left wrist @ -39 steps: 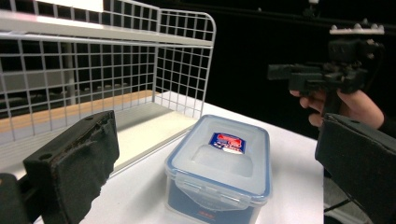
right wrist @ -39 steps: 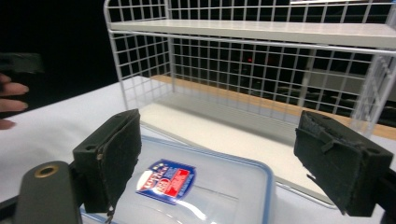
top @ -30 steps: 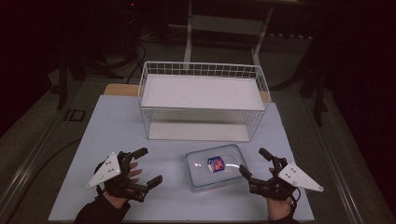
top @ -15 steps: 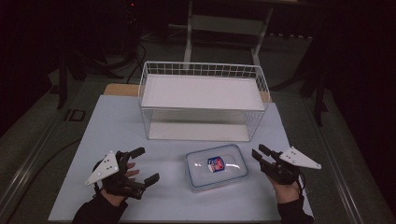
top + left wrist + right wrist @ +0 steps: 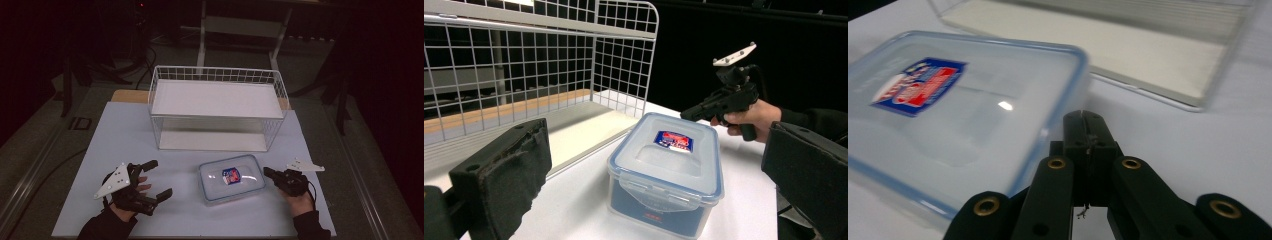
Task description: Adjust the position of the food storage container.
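A clear plastic box (image 5: pixel 231 179) with a blue-rimmed snap lid and a red and blue label sits on the white table, in front of a white wire basket (image 5: pixel 215 131). My right gripper (image 5: pixel 267 172) lies low just right of the box, tips pointing at its right end. Its jaws have just been closing and are shut, with nothing between them. In the right gripper view the shut tips (image 5: pixel 1083 119) sit beside the box's edge (image 5: pixel 1068 85). My left gripper (image 5: pixel 160 178) rests open to the left of the box (image 5: pixel 666 165), apart from it.
The wire basket (image 5: pixel 524 65) has tall mesh walls and a white liner on its floor (image 5: pixel 1098 45). The white table (image 5: pixel 125 135) has bare room left of the basket. Beyond the table edges the floor is dark, with stands and cables.
My right gripper moved in and down toward the box's right end, and its jaws went from wide open to shut. The left gripper kept its place and stayed open.
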### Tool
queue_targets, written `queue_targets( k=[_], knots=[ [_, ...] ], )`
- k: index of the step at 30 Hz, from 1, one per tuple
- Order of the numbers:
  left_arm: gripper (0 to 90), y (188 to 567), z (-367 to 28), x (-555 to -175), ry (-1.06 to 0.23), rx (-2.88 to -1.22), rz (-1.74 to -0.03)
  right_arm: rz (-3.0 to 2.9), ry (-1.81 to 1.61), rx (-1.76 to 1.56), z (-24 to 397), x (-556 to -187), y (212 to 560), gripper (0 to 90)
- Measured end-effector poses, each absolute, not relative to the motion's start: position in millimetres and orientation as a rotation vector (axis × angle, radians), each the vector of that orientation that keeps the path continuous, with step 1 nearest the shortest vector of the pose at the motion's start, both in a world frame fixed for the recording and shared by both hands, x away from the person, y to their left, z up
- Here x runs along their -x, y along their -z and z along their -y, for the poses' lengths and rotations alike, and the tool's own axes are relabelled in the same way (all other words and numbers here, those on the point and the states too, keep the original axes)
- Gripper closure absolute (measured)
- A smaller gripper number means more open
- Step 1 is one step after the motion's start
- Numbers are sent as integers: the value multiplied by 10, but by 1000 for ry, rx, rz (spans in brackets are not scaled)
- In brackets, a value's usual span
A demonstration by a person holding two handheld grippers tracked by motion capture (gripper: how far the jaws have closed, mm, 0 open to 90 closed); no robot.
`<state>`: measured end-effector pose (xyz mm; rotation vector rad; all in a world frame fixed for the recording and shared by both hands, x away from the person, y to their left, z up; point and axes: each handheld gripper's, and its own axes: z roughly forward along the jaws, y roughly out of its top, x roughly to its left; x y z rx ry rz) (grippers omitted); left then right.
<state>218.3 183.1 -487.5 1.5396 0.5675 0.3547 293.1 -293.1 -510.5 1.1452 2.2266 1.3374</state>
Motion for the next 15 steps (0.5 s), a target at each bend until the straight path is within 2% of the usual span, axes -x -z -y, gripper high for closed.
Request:
queue_targets(
  k=[15],
  knots=[
    [0, 4892, -1807, -2186, -352, -1556, -568, -2301, -1370, -1125, 2791, -2825, 5079, 900]
  ],
)
